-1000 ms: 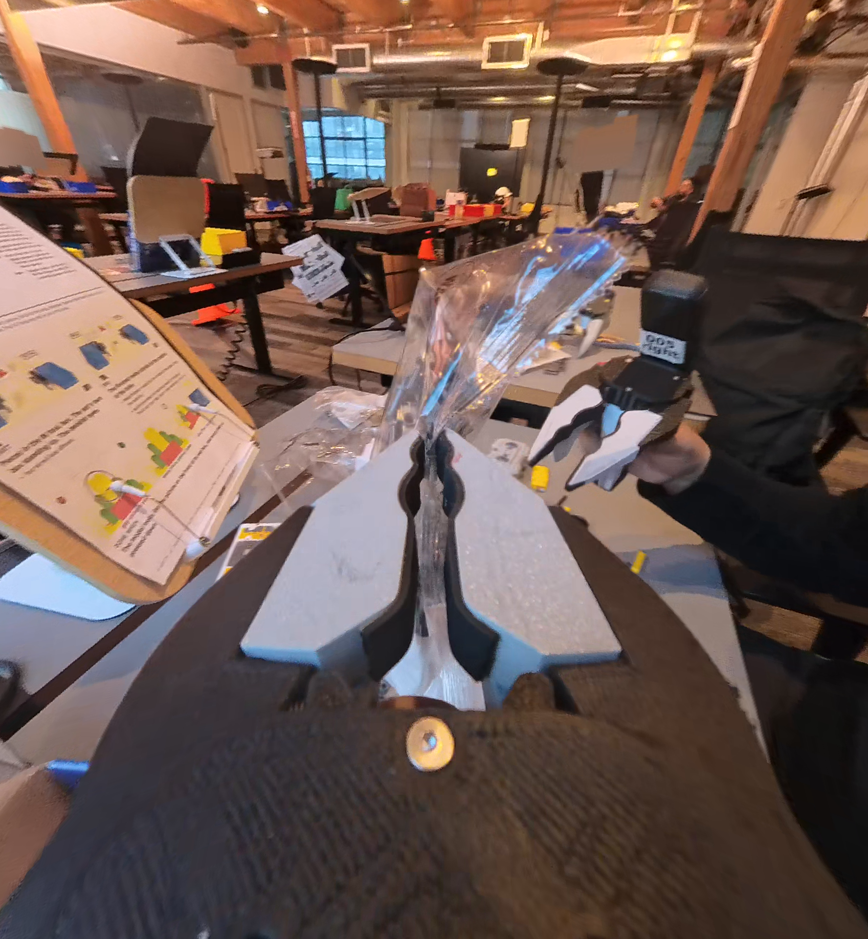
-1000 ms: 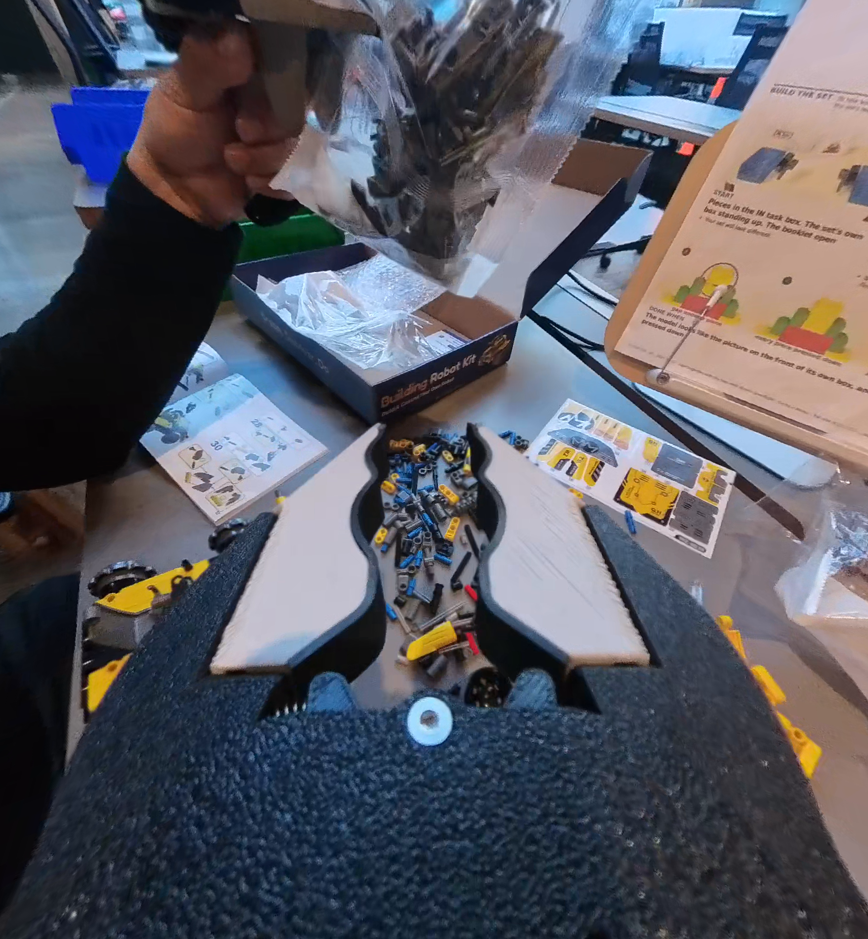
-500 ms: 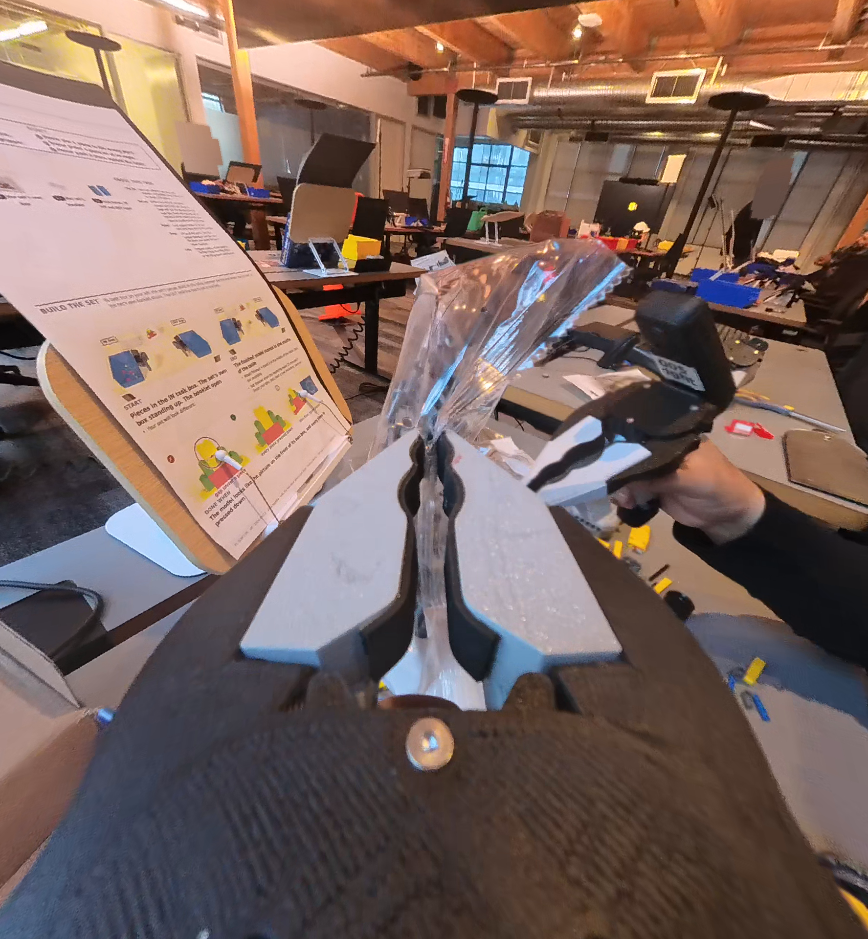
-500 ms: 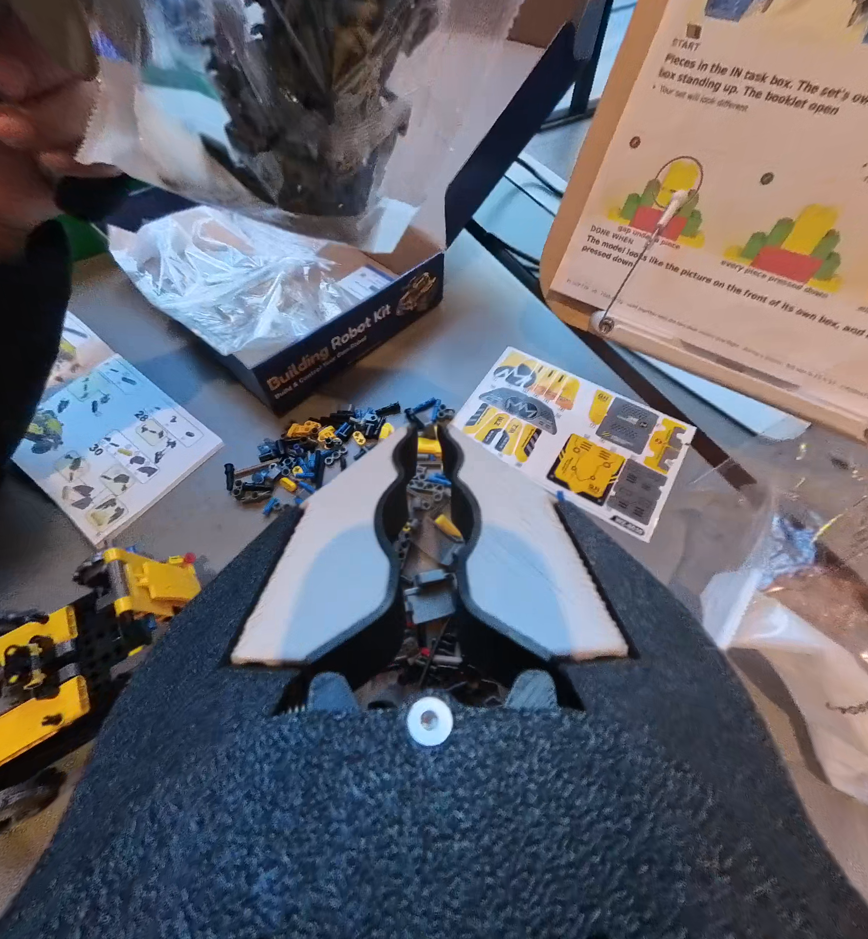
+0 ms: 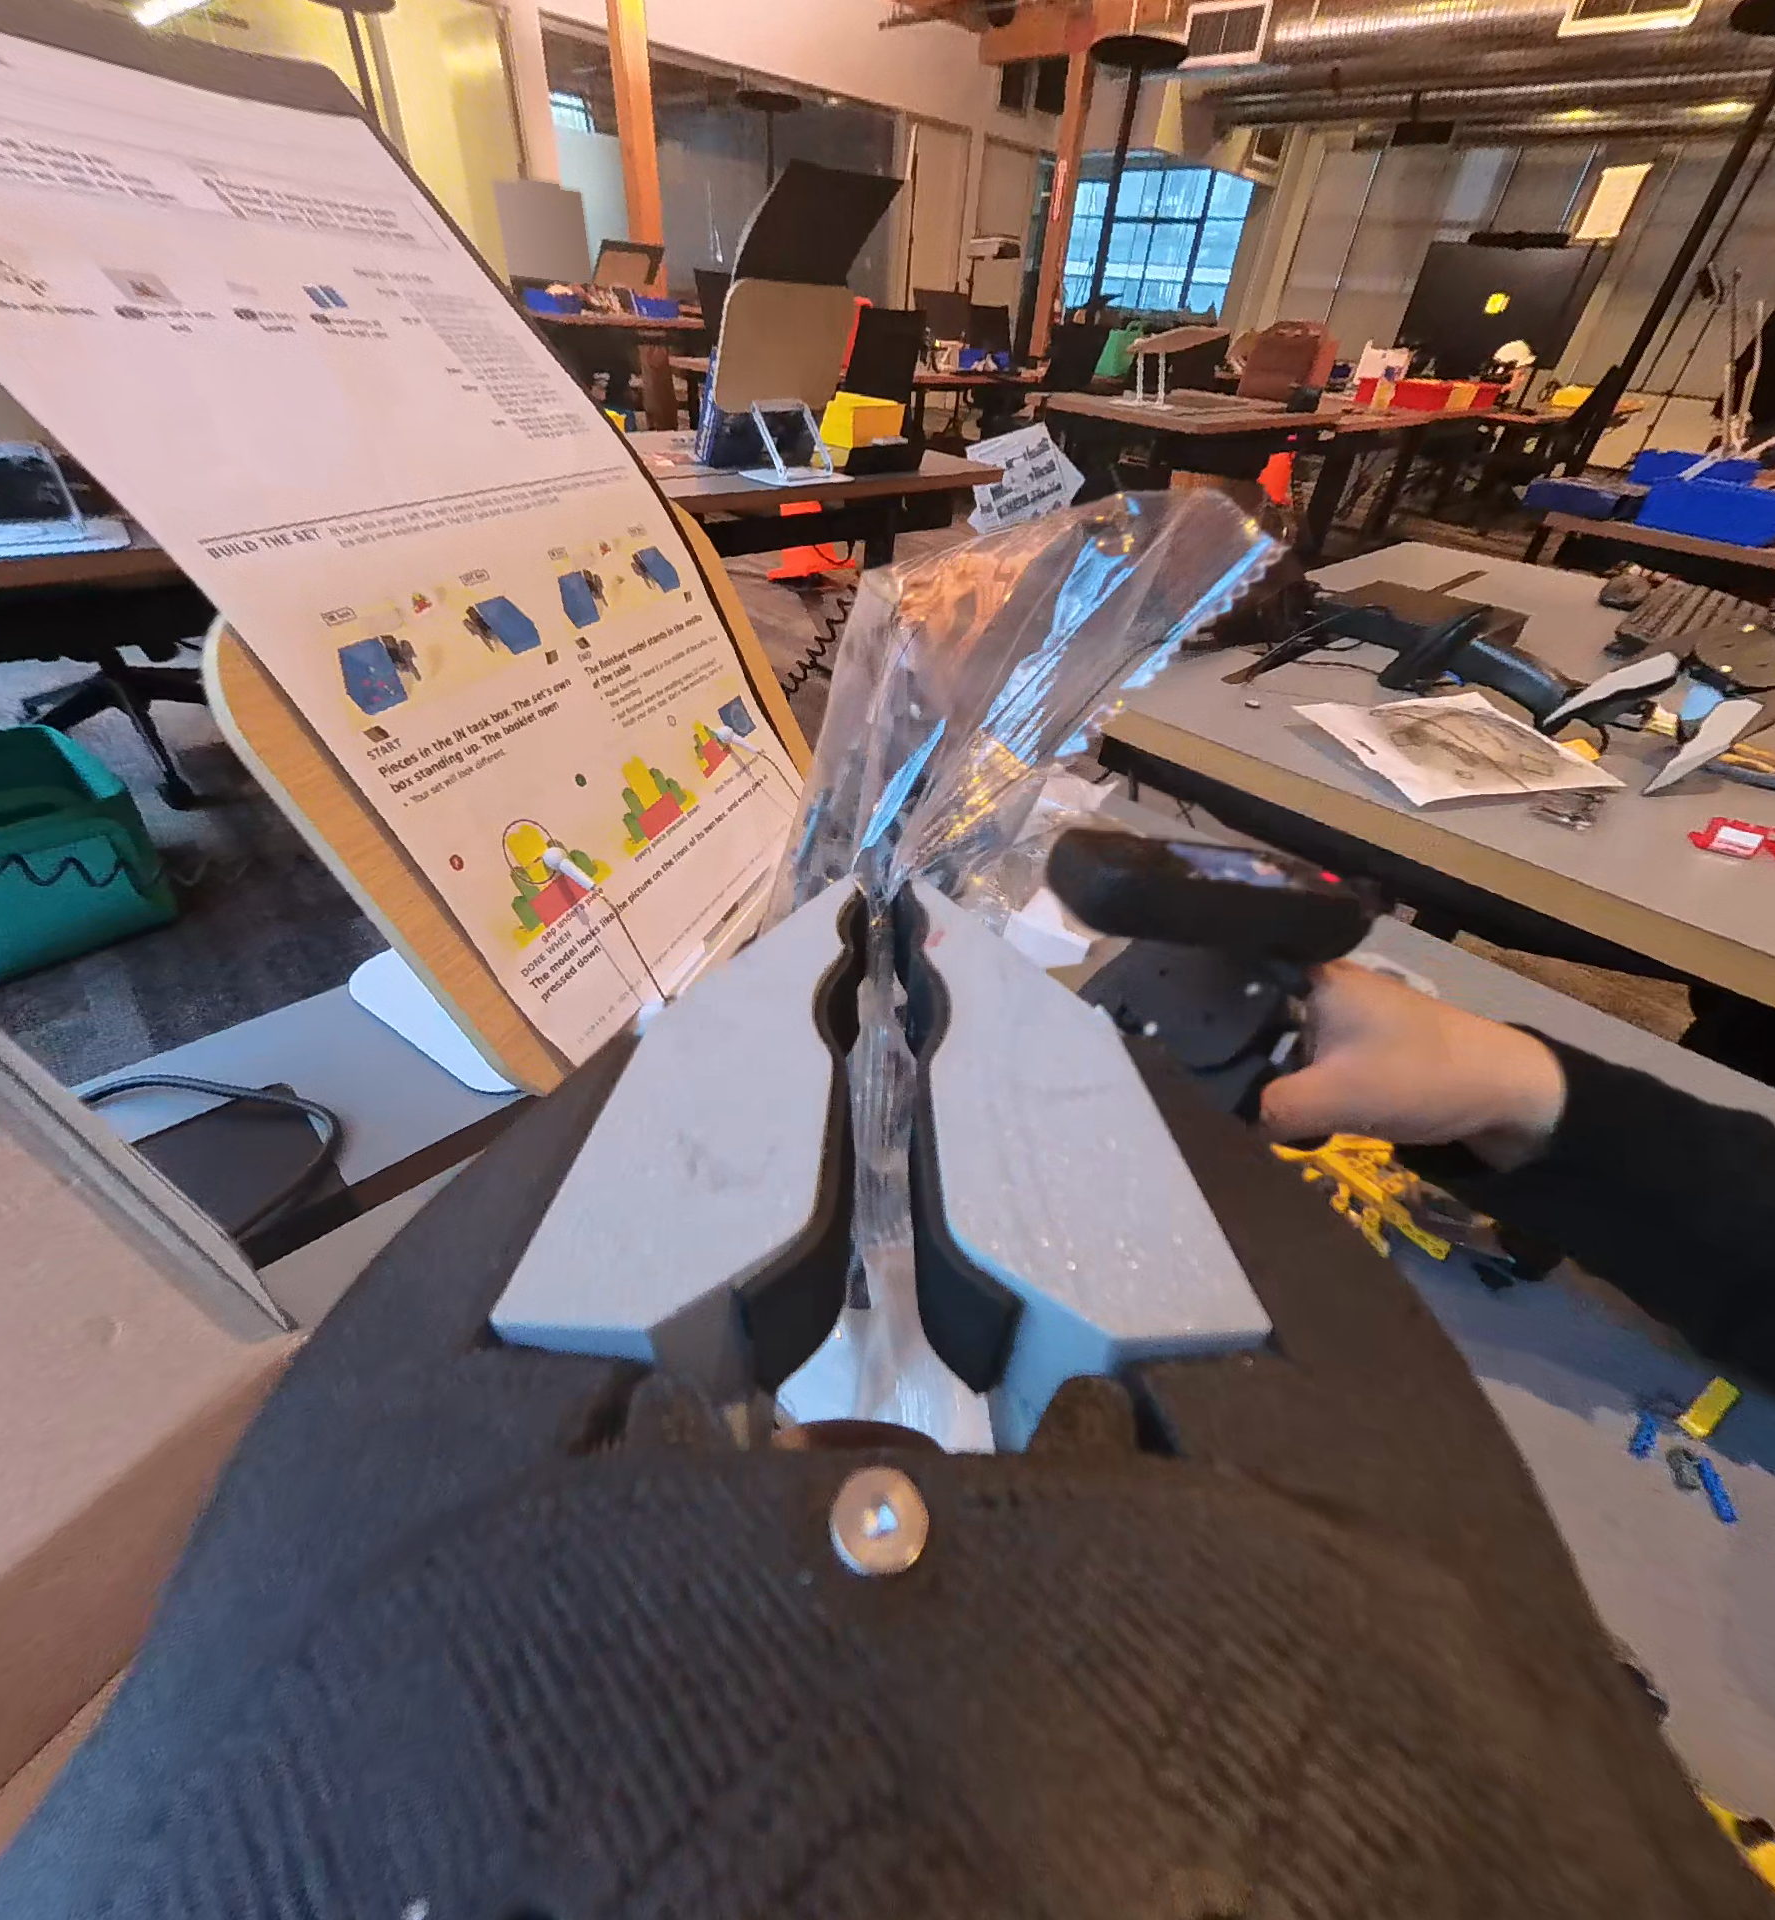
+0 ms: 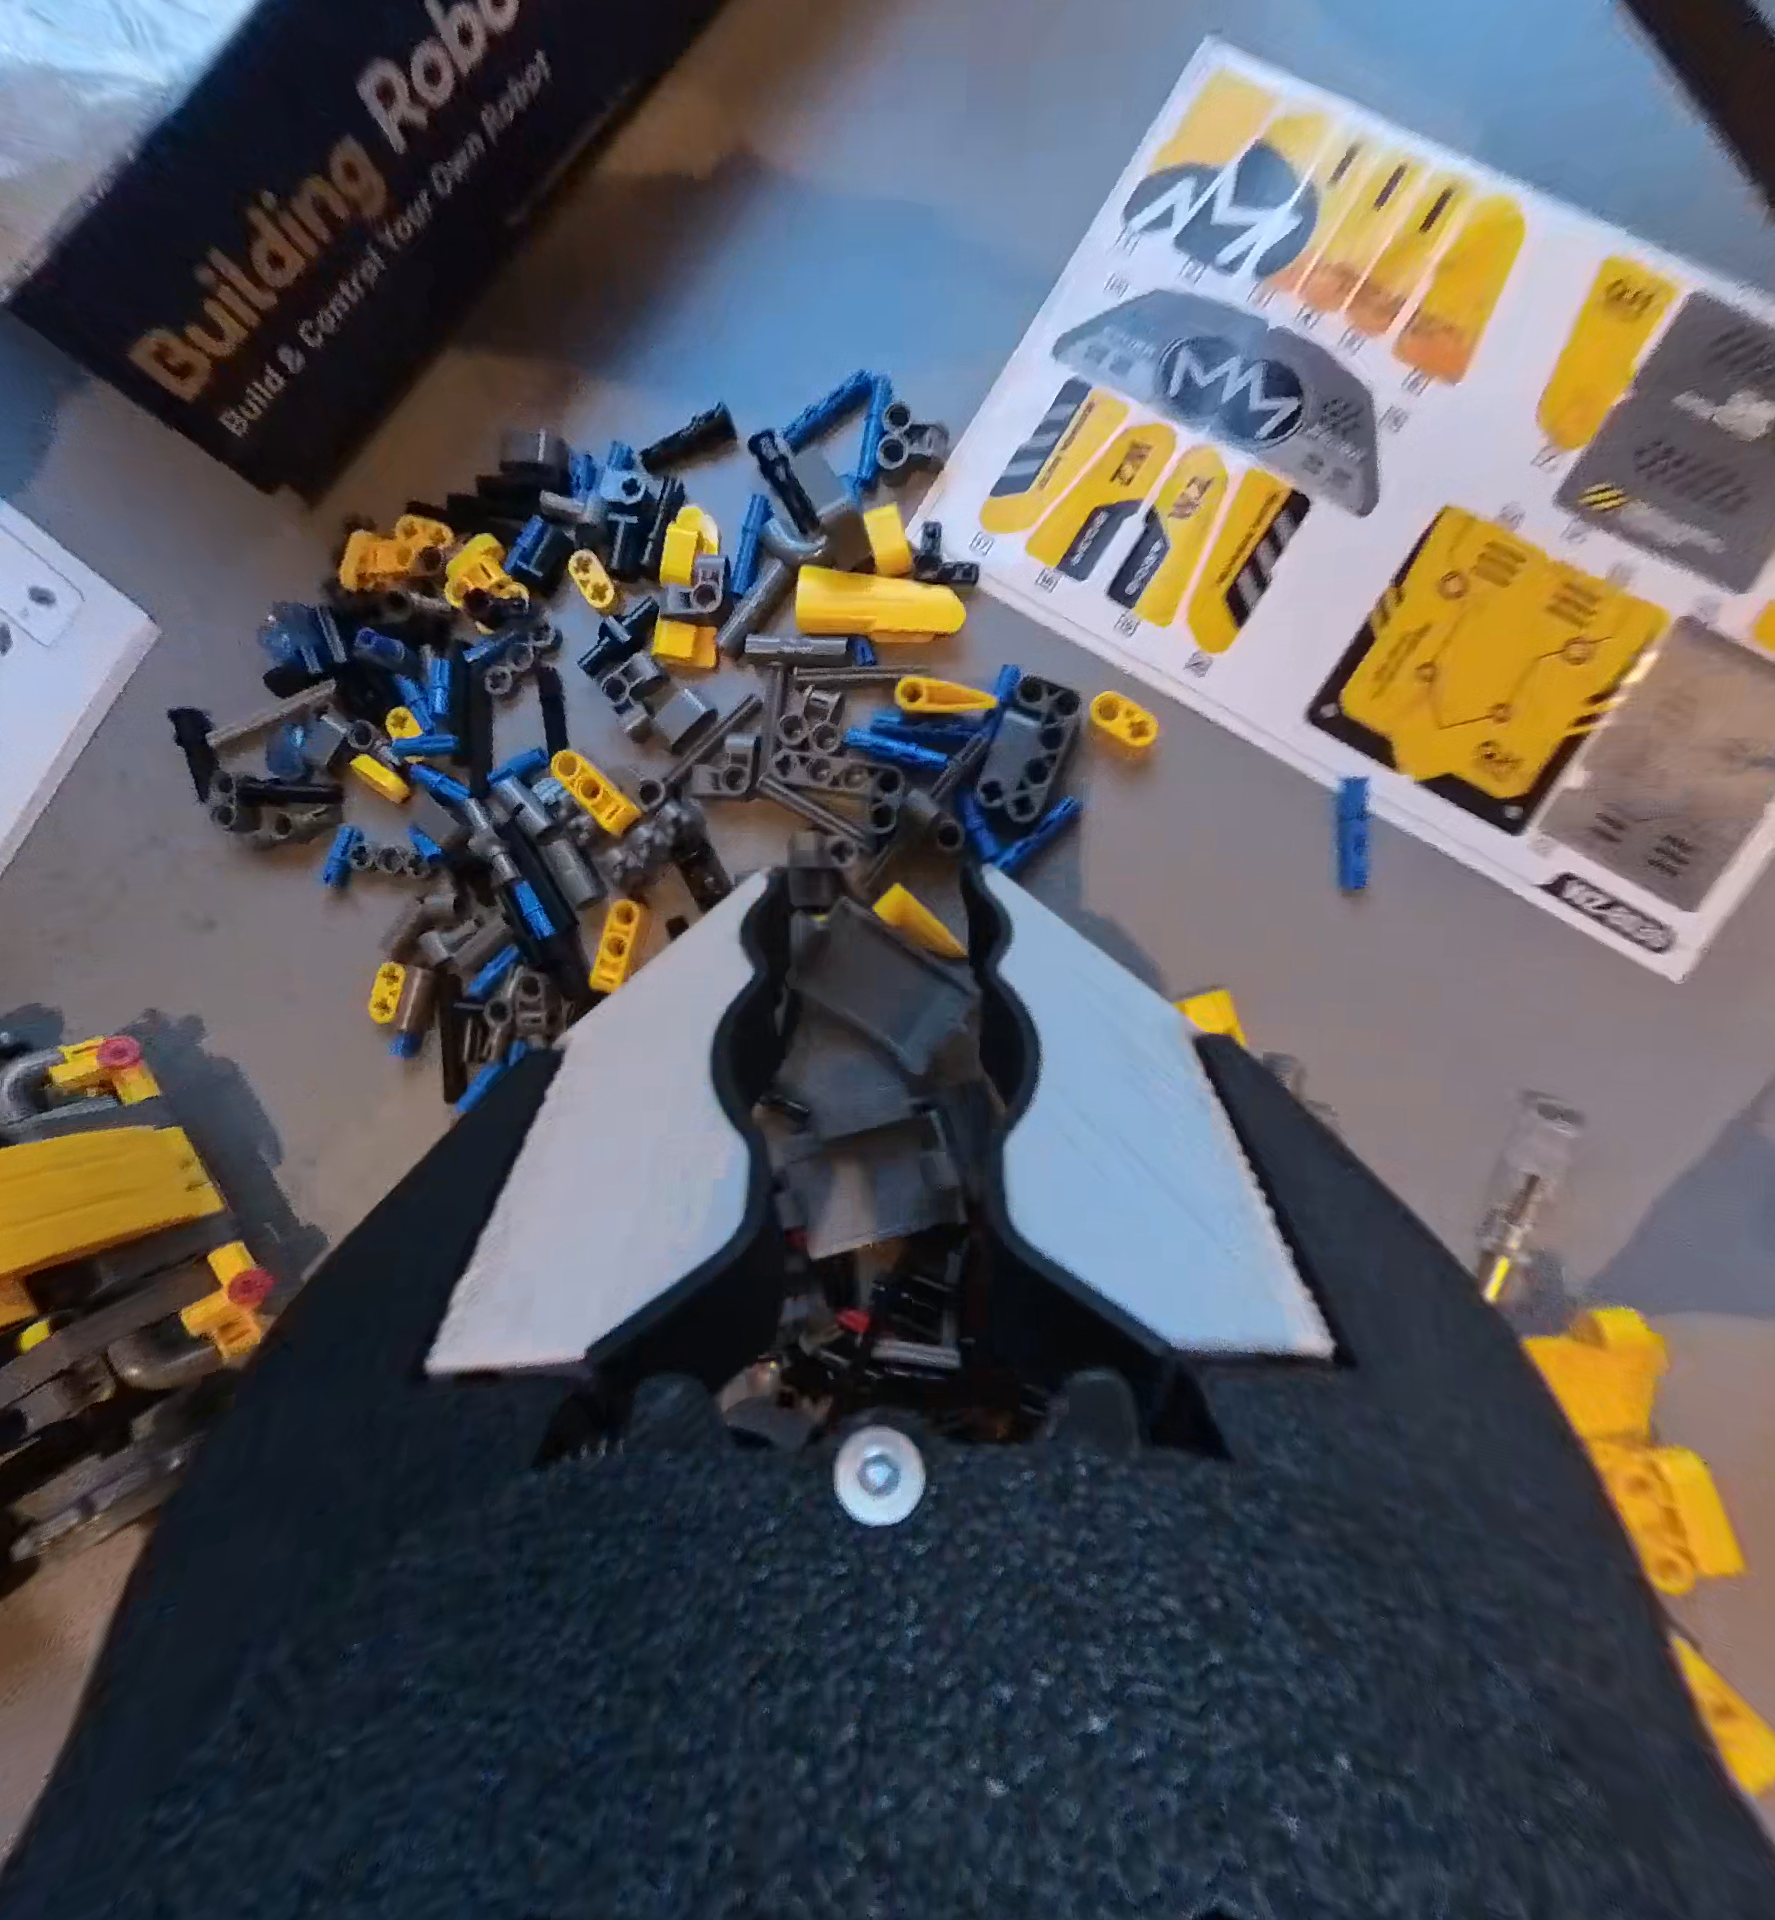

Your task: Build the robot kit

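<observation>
Left gripper (image 5: 881, 914) clamped on clear plastic bag (image 5: 1008, 675), beside the instruction board (image 5: 343, 582). Right gripper (image 6: 872, 883) jaws apart, just above brick pile (image 6: 634, 675) on bench (image 6: 1122, 935), beside sticker sheet (image 6: 1382, 499).

Warm ceiling light, wide-angle bending at edges, motion blur in right wrist view

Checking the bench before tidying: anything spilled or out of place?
Yes. Small building pieces lie scattered loose across the table, and one blue pin has strayed onto the sticker sheet.
</observation>
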Action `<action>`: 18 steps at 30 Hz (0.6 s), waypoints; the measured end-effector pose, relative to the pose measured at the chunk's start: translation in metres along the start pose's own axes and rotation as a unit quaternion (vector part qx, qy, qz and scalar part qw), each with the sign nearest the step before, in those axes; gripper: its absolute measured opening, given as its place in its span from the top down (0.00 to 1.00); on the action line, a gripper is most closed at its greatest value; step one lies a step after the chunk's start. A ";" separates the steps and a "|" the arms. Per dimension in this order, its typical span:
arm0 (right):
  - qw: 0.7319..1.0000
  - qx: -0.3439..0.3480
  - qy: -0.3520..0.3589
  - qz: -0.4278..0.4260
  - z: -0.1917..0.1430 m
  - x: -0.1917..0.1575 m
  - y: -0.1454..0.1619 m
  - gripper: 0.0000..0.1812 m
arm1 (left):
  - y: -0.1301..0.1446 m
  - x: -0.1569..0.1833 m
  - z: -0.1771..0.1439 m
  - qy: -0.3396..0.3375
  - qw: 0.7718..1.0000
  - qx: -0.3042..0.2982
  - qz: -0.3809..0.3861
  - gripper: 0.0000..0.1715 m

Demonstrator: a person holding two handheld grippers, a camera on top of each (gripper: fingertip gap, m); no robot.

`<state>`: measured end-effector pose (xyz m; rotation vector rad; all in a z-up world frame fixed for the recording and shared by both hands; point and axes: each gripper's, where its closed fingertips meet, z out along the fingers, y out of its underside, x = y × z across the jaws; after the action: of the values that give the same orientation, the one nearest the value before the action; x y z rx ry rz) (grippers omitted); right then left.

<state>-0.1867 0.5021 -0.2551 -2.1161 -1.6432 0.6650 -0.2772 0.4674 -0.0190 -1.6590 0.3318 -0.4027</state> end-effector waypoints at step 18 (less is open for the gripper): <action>0.999 -0.010 0.034 0.035 -0.004 0.032 0.013 0.89 | -0.015 0.002 -0.012 0.004 1.000 0.028 -0.005 1.00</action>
<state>-0.1674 0.5300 -0.2630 -2.1936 -1.5531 0.5942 -0.2813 0.4583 -0.0031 -1.6058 0.3160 -0.4222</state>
